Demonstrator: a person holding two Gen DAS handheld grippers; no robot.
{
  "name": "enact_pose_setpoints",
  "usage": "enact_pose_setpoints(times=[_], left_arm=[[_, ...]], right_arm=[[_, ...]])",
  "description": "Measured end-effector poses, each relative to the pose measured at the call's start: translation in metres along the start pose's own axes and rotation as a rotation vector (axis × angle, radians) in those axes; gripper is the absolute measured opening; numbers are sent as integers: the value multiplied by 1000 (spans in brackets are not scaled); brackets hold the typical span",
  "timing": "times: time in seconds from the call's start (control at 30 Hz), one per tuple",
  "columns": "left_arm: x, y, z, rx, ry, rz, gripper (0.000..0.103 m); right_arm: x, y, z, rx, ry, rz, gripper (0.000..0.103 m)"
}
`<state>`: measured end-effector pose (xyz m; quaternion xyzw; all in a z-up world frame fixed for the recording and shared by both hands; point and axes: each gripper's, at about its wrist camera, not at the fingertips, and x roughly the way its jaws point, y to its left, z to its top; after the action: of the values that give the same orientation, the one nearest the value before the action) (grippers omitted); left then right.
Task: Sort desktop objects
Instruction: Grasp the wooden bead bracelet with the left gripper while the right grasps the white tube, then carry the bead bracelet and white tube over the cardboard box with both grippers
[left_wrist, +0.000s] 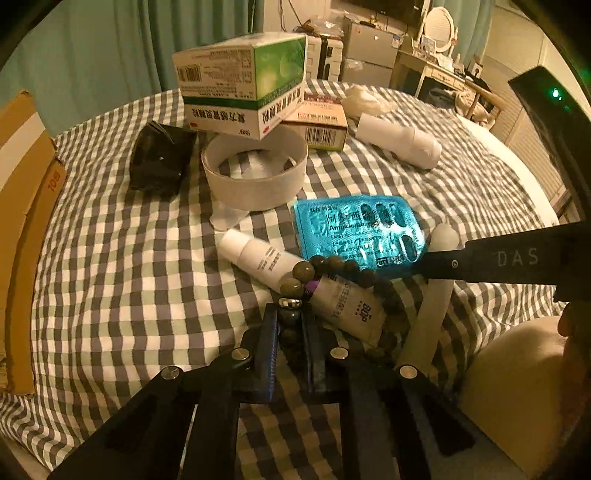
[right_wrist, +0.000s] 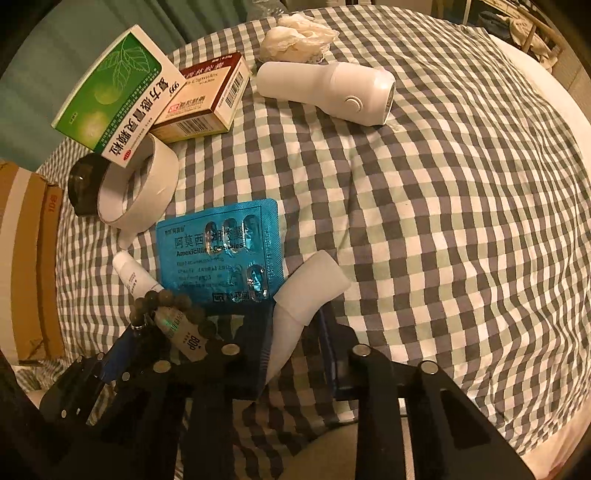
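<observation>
Your left gripper (left_wrist: 290, 325) pinches the bead bracelet (left_wrist: 332, 266) at the bottom middle of the frame and your right gripper (right_wrist: 295, 332) squeezes the white tube (right_wrist: 306, 291), so both can be lifted away for sorting

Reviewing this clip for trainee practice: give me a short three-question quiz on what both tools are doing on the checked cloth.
1. True or false: the left tool is closed on the bead bracelet.
2. What does the right tool grip?
A. the blue blister pack
B. the white tapered tube
C. the tape roll
3. Fill in: the green medicine box rests partly on the ____.

Key: 1 true; 2 B; 3 tape roll.
</observation>
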<state>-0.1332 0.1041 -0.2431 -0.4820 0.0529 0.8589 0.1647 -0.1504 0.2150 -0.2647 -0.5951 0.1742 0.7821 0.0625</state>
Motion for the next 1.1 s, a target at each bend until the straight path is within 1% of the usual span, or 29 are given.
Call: enact_pose_setpoints(times=[0.1, 0.2, 0.3, 0.37, 0.4, 0.47, 0.57, 0.67, 0.77, 1.1], left_arm=[[-8, 2, 1, 4, -18, 5, 11], [-17, 7, 0, -6, -35, 6, 11], [-28, 12, 3, -15, -56, 22, 11], [-34, 13, 4, -12, -62, 33, 11], [-38, 13, 6, -10, -68, 37, 11], [-47, 12, 10, 2, -95, 38, 11], [-55, 10, 16, 12, -120, 46, 11], [-67, 12, 18, 7, -139, 46, 11], [-77, 17, 20, -3, -147, 58, 11], [-120, 24, 29, -11, -214, 72, 11]], right_arm=[[-4, 0, -3, -2, -18, 14, 18], [-13, 4, -8, -19, -56, 37, 16], [-30, 13, -15, -61, -113, 40, 15], [-39, 17, -21, -73, -125, 51, 15], [-43, 20, -18, -77, -132, 64, 15], [-54, 24, -21, -93, -149, 81, 15], [-67, 33, -9, -115, -178, 75, 15], [-78, 45, -3, -127, -201, 87, 15], [-87, 55, -5, -148, -224, 82, 15], [-125, 81, -19, -229, -302, 68, 15]])
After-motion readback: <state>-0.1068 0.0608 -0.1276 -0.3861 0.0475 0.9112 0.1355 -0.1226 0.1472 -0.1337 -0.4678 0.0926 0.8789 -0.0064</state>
